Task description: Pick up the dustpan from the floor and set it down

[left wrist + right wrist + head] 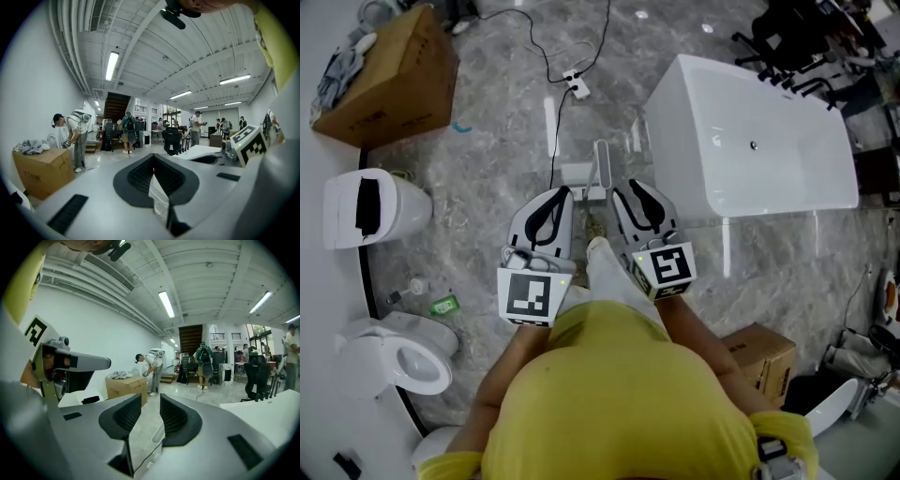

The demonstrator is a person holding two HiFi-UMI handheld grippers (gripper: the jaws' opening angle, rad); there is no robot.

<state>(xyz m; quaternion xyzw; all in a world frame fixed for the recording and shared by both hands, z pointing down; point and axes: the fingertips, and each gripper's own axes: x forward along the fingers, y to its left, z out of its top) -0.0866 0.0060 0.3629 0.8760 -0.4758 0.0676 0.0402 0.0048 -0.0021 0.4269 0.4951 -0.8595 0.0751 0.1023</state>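
Note:
The grey dustpan lies on the marbled floor with its pale handle standing up, just ahead of both grippers. My left gripper hovers above the floor just short of the pan, its dark pads meeting at the tip, shut on nothing. My right gripper hangs beside the handle, on its right; its jaws stand apart with only floor between them. Low in the right gripper view a pale grey part shows through the gap, apparently the dustpan. Neither gripper touches the pan.
A white bathtub stands at the right. A cardboard box and two toilets line the left. A black cable with a white plug runs beyond the pan. A smaller box sits at the lower right.

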